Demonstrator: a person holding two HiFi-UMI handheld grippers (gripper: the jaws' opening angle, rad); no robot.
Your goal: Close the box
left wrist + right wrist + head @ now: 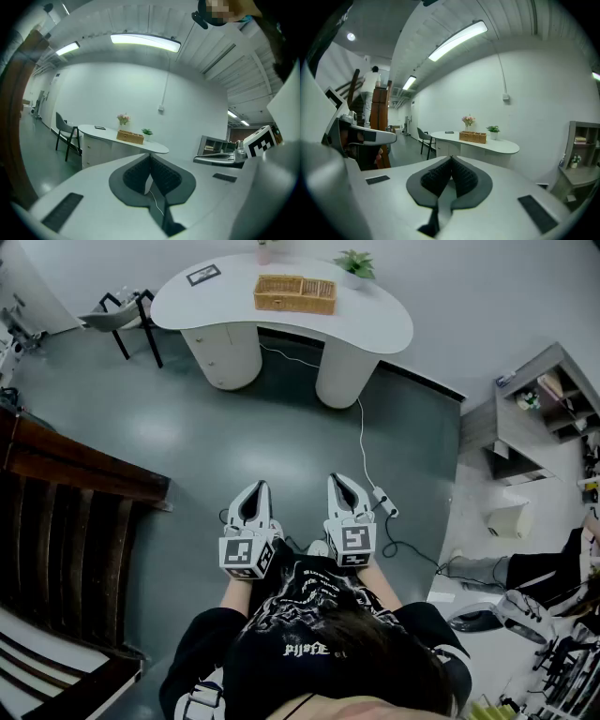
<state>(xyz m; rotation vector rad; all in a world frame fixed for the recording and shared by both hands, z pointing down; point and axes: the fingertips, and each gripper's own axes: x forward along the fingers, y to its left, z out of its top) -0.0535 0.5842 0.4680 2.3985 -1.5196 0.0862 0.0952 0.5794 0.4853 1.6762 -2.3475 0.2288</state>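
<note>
A woven wicker box (295, 293) sits on the white curved table (384, 329) far ahead of me; it shows small in the left gripper view (130, 136) and the right gripper view (472, 137) too. My left gripper (255, 500) and right gripper (340, 487) are held side by side close to my body, well short of the table. Both are shut, pads together, with nothing between them. In its own view the left gripper (150, 157) points toward the table, and so does the right gripper (451, 160).
A grey chair (122, 313) stands at the table's left end. A potted plant (355, 264) and a small frame (203, 276) are on the tabletop. A dark wooden staircase (66, 521) is at my left, a cable and power strip (382, 502) on the floor, shelves (548, 404) at right.
</note>
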